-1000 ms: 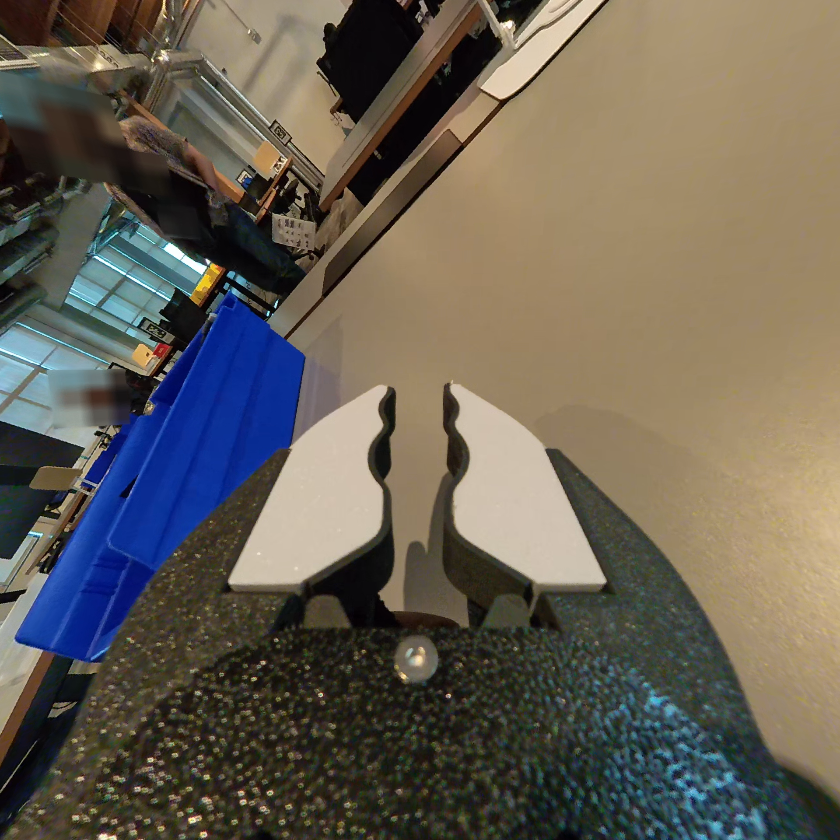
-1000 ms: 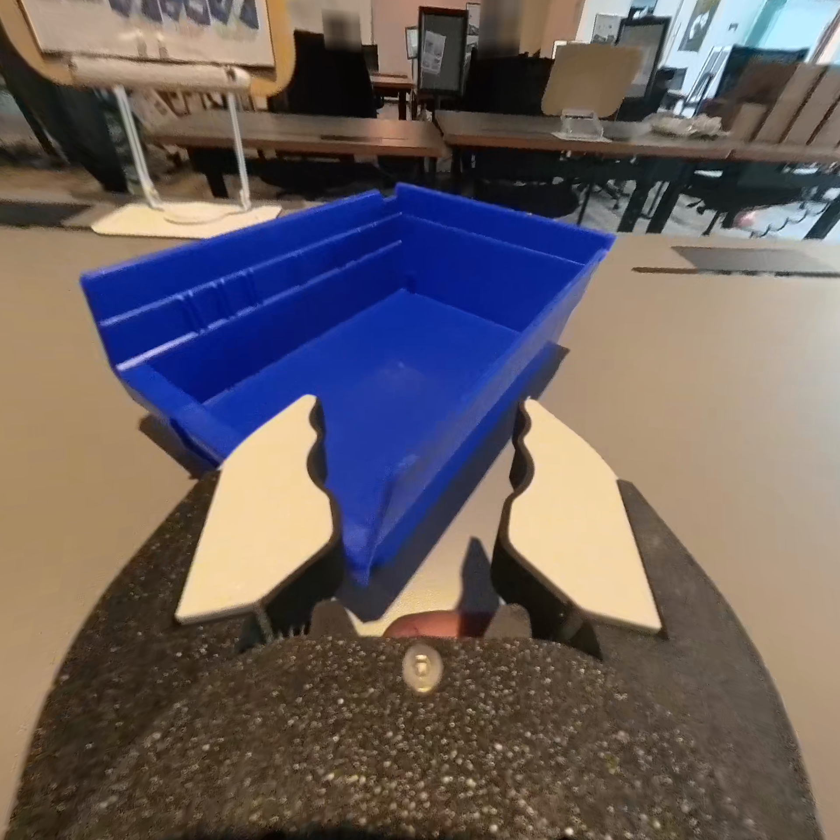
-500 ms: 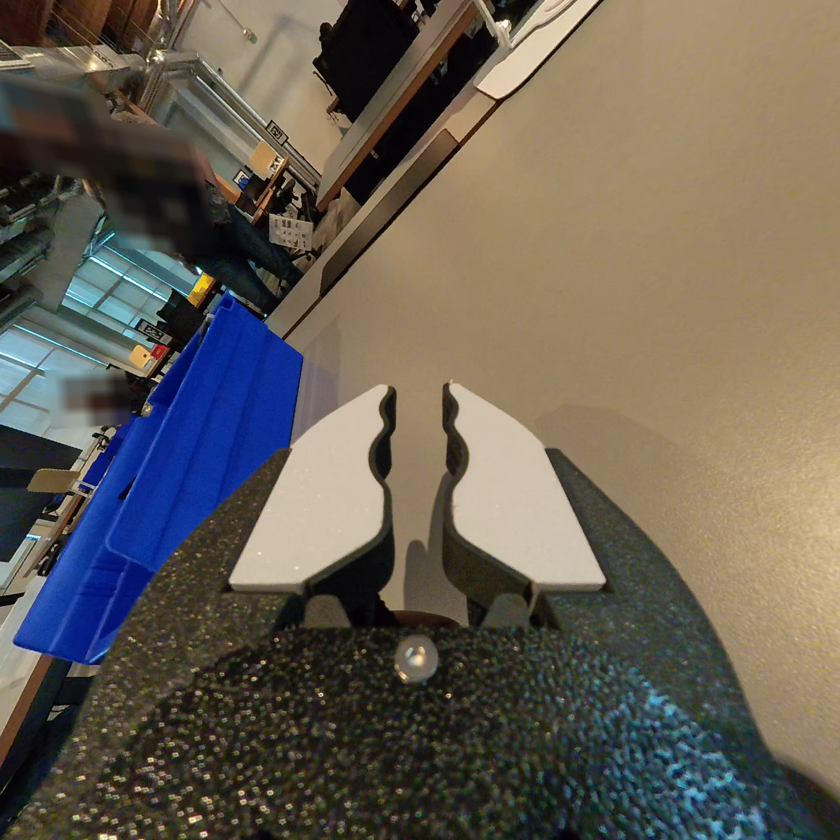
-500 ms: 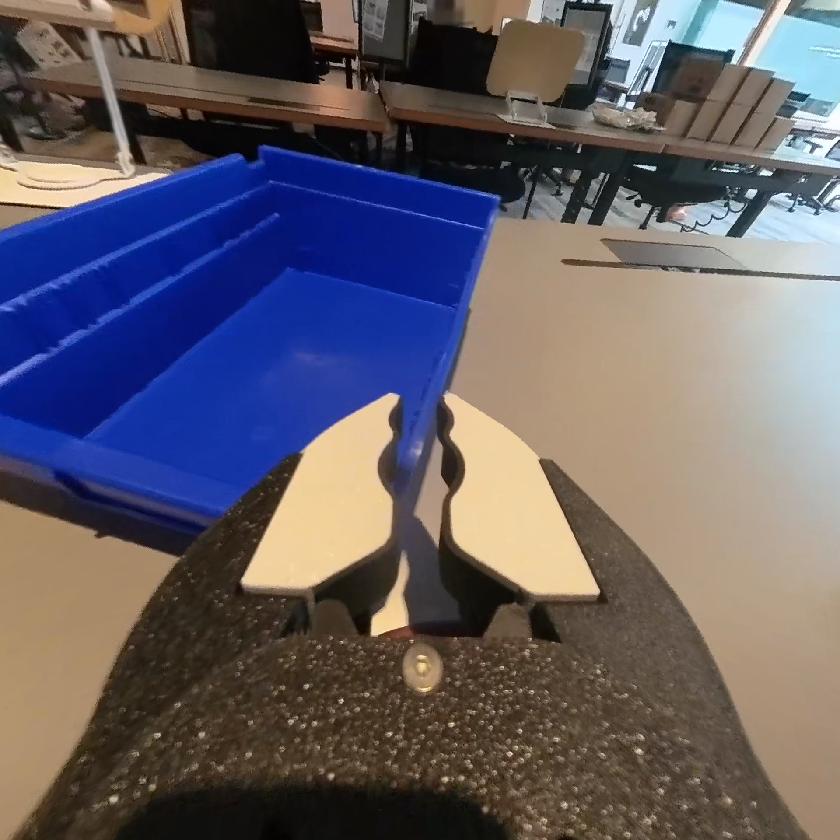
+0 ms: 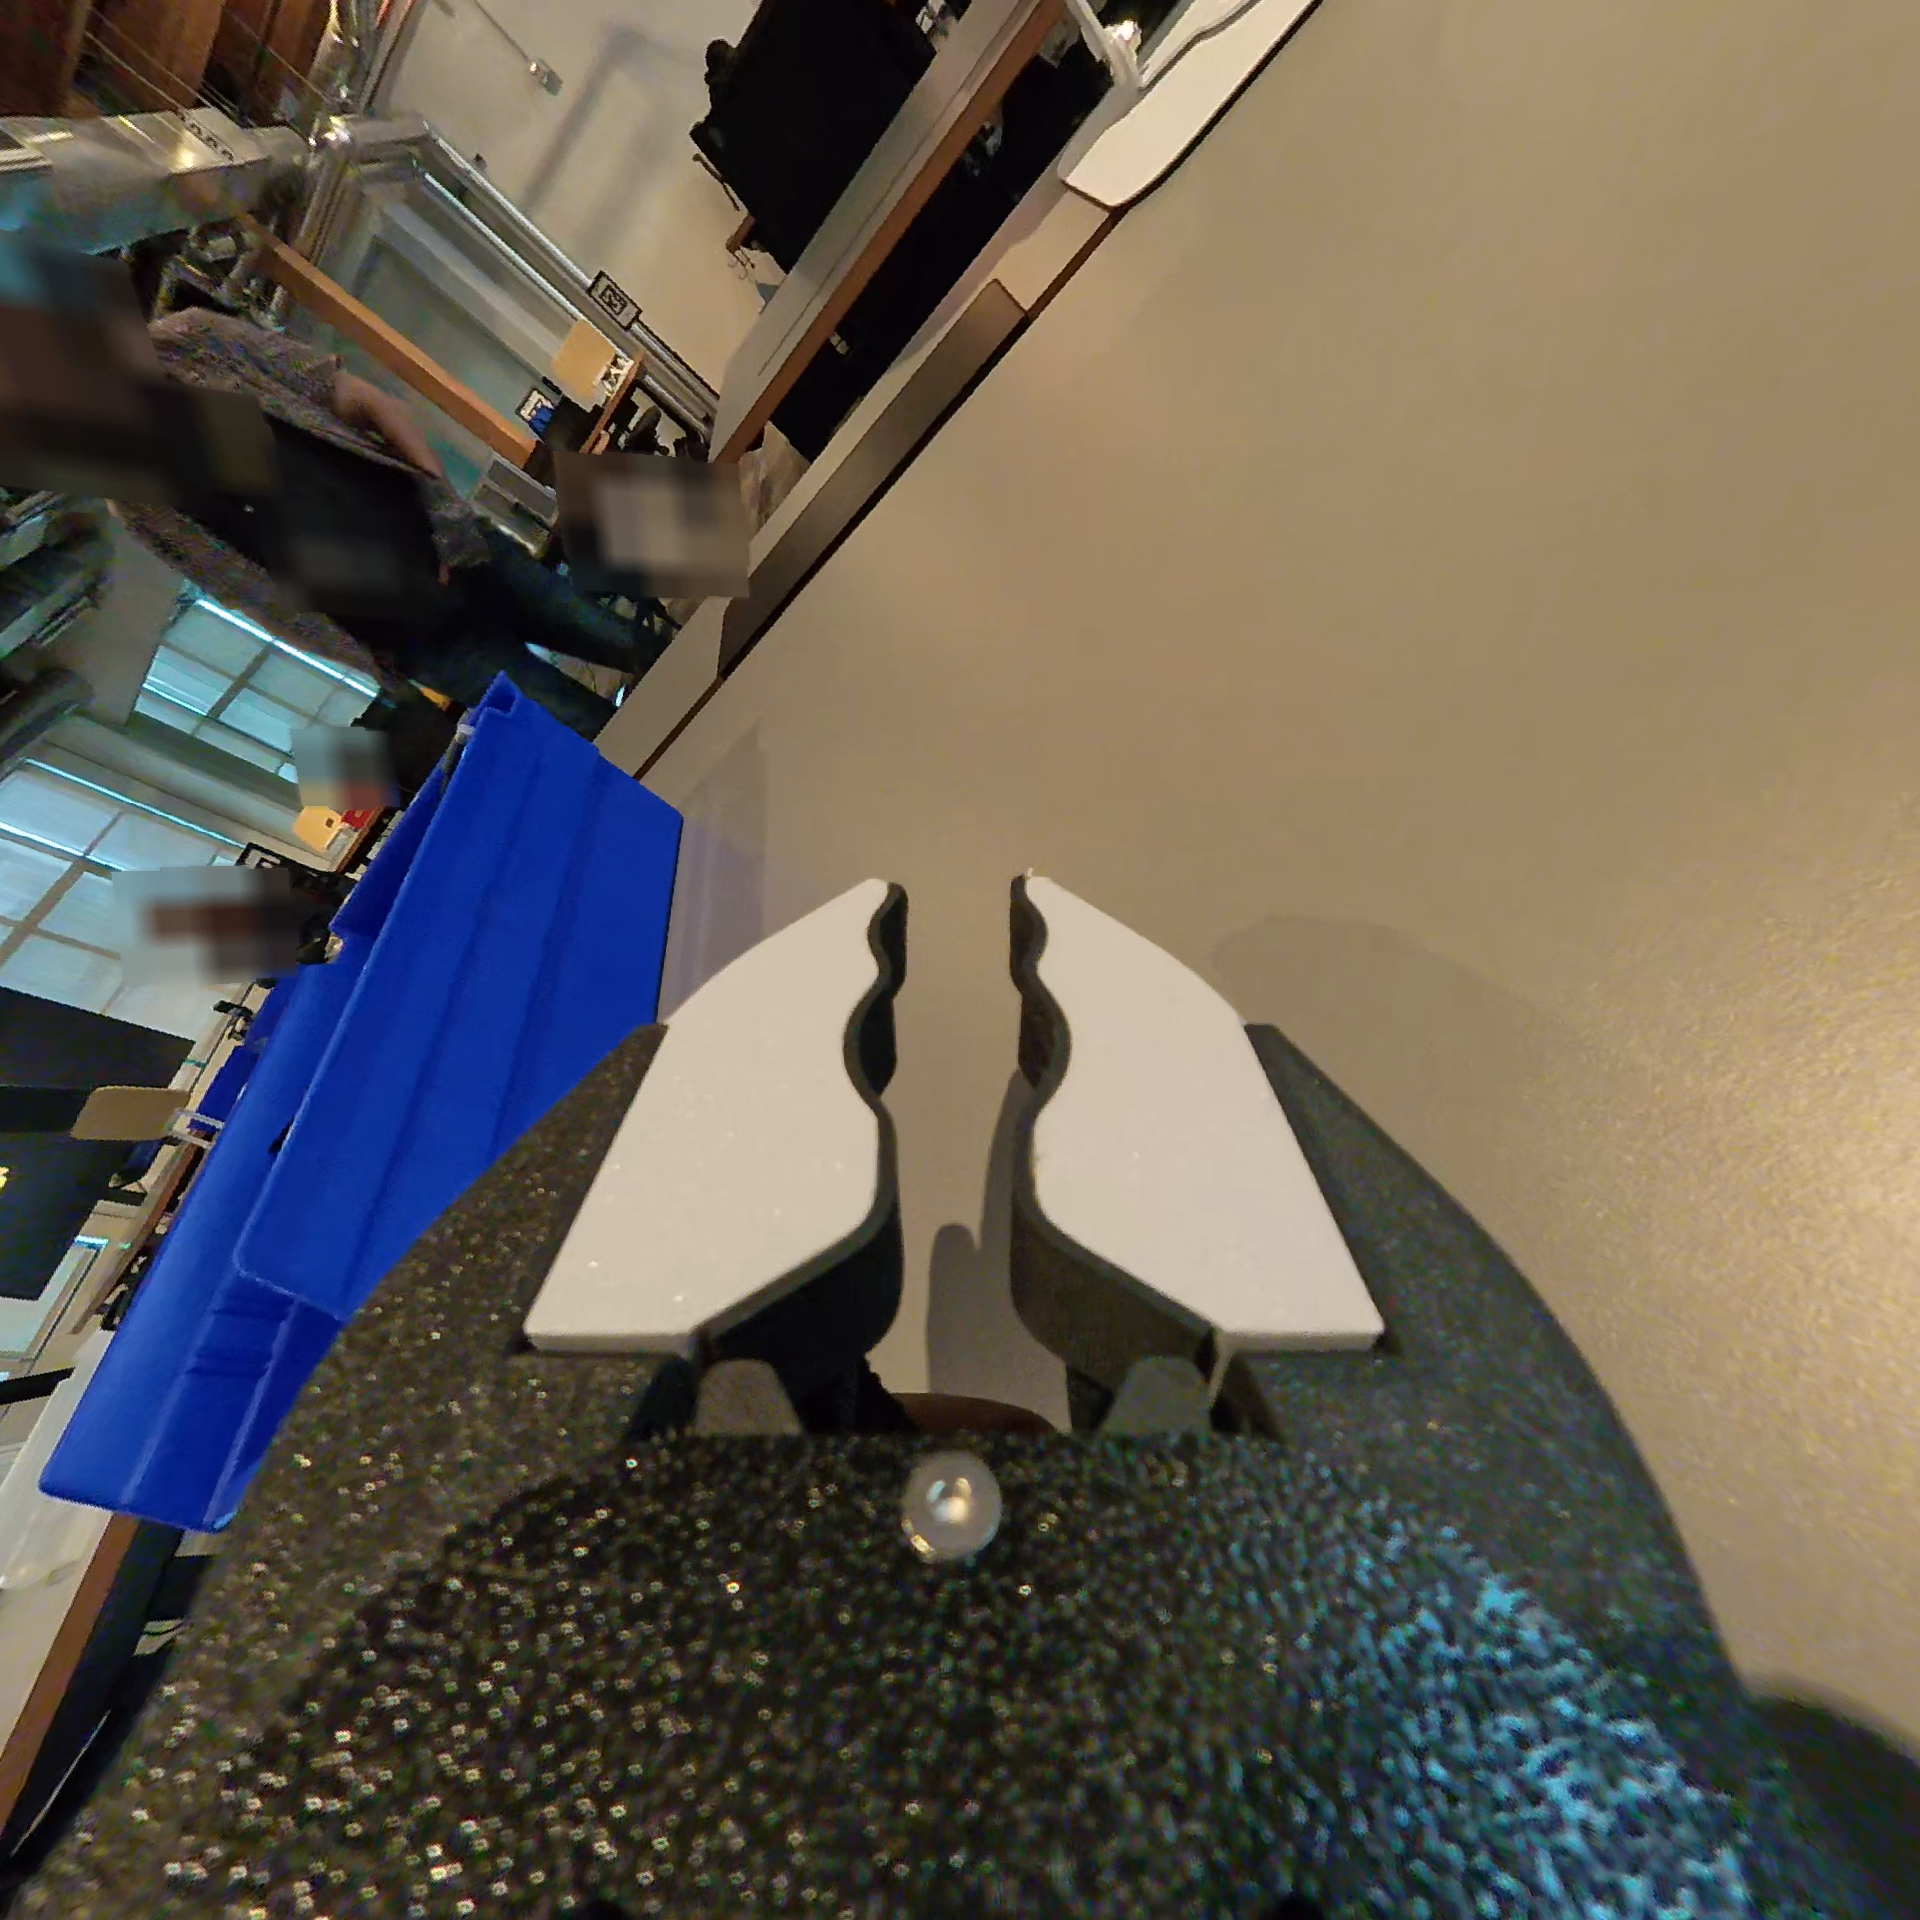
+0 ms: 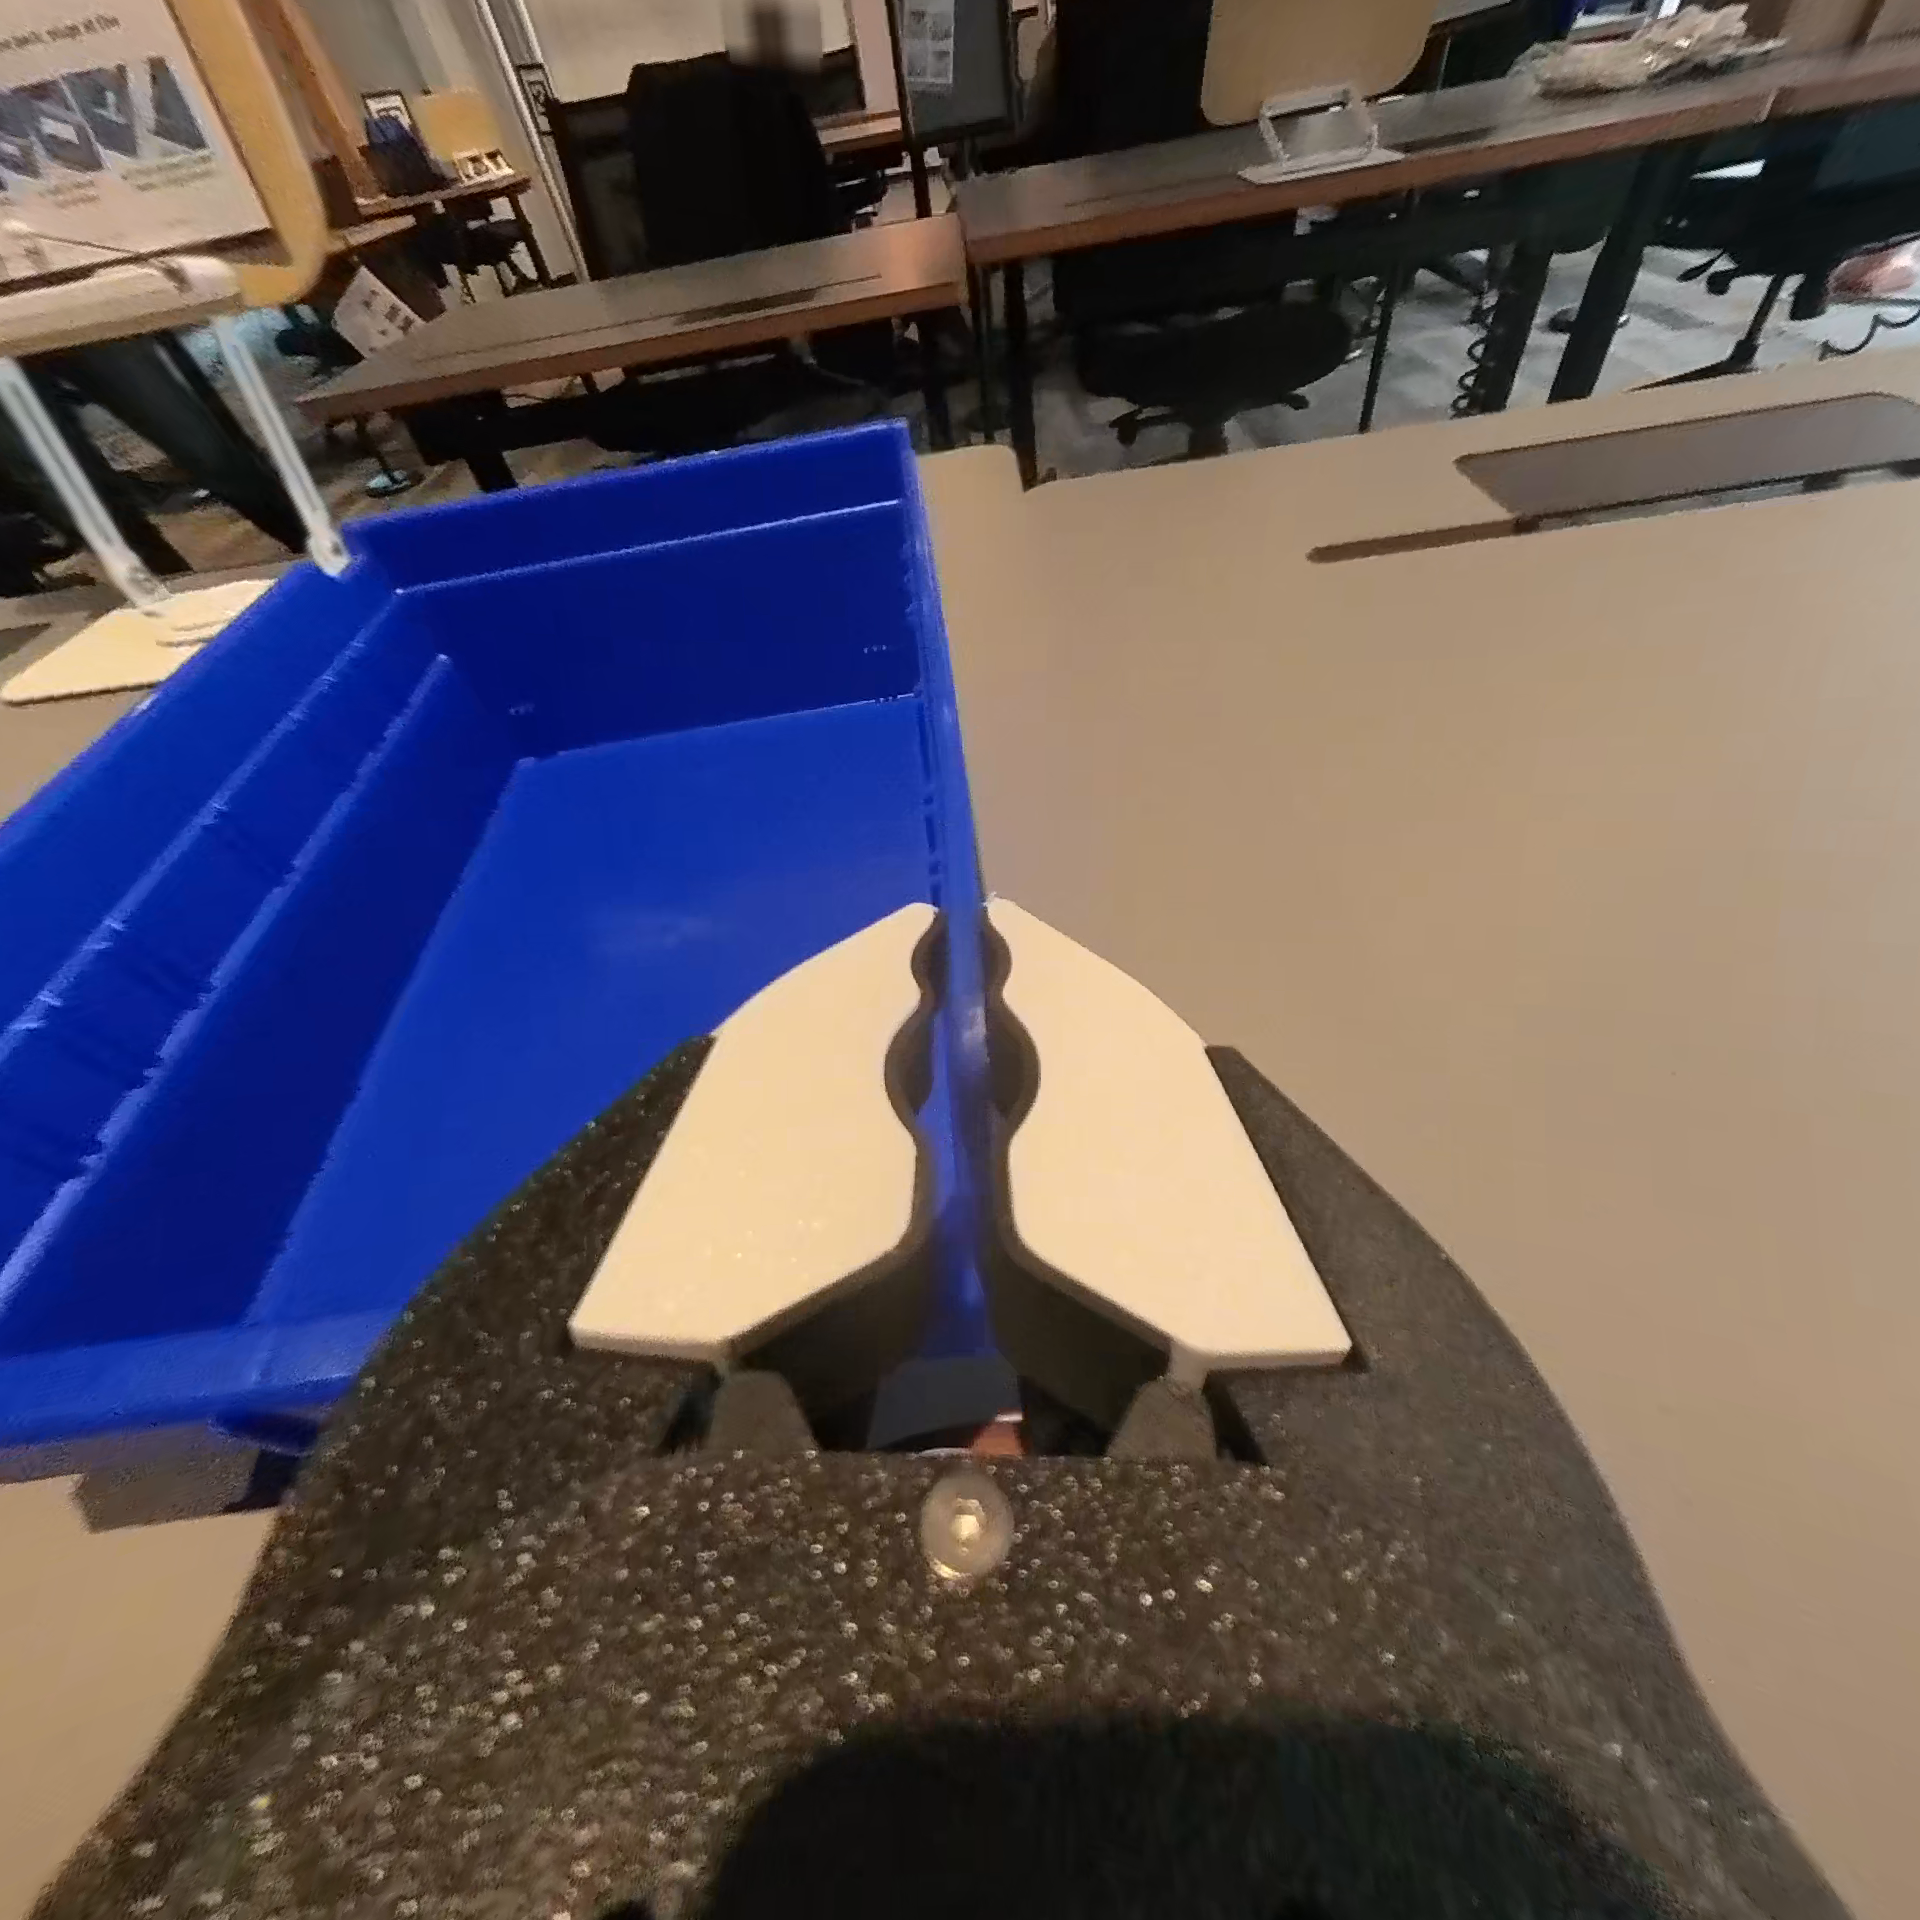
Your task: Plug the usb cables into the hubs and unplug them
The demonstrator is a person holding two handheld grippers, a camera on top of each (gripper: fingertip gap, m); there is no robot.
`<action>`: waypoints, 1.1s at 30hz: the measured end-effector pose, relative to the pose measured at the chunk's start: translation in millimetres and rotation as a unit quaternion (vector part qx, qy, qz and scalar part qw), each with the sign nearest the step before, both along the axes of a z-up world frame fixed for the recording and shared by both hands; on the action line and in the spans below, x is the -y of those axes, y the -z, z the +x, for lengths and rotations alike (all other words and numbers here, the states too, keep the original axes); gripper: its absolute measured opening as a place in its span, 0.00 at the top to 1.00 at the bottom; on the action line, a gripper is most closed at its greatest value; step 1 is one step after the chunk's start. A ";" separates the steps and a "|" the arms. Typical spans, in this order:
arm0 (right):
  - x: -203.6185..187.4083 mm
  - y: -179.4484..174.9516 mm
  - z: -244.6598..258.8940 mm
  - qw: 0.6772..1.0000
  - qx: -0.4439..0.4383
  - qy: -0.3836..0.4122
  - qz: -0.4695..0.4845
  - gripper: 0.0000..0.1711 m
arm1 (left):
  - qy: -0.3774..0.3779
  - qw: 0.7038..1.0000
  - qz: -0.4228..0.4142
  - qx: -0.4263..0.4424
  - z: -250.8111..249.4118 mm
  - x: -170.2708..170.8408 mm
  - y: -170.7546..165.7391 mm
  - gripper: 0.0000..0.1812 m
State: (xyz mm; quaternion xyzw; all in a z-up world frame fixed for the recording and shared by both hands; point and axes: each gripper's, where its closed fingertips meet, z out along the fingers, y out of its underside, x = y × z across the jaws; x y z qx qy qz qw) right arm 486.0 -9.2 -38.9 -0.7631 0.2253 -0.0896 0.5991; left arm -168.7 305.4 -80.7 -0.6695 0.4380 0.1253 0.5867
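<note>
No usb cable or hub shows in either view. A blue plastic bin (image 6: 644,613), with nothing inside, stands on the beige table (image 6: 1455,831). My right gripper (image 6: 964,909) is shut on the bin's right side wall near its front corner, and the thin blue wall runs between the white fingers (image 6: 1122,1122). In the left wrist view the bin (image 5: 416,1039) stands to the left. My left gripper (image 5: 958,894) is over bare table (image 5: 1455,623), tilted sideways, with its jaws a narrow gap apart and nothing between them.
A dark cover plate (image 6: 1683,457) is set in the table at the far right. A white lamp base (image 6: 114,644) stands behind the bin. Desks and office chairs fill the room beyond. A person (image 5: 343,488) stands past the table's edge in the left wrist view.
My right gripper was open in front of the bin's corner; it moved to the bin's right wall and closed on it. My left gripper has not moved.
</note>
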 end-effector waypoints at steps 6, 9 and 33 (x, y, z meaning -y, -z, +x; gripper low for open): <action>-12.5 0.5 -3.9 0.999 0.035 0.029 -0.017 0.98 | -0.002 1.000 -0.001 -0.005 -0.1 -0.6 1.5 0.90; -22.3 0.1 -2.3 0.998 0.046 0.028 -0.028 0.98 | -0.001 1.000 -0.001 -0.007 0.3 -0.2 1.7 0.90; -46.1 -106.1 -195.1 0.950 0.198 -0.227 0.086 0.83 | -0.002 1.000 -0.001 0.006 -0.8 -0.9 -1.0 0.90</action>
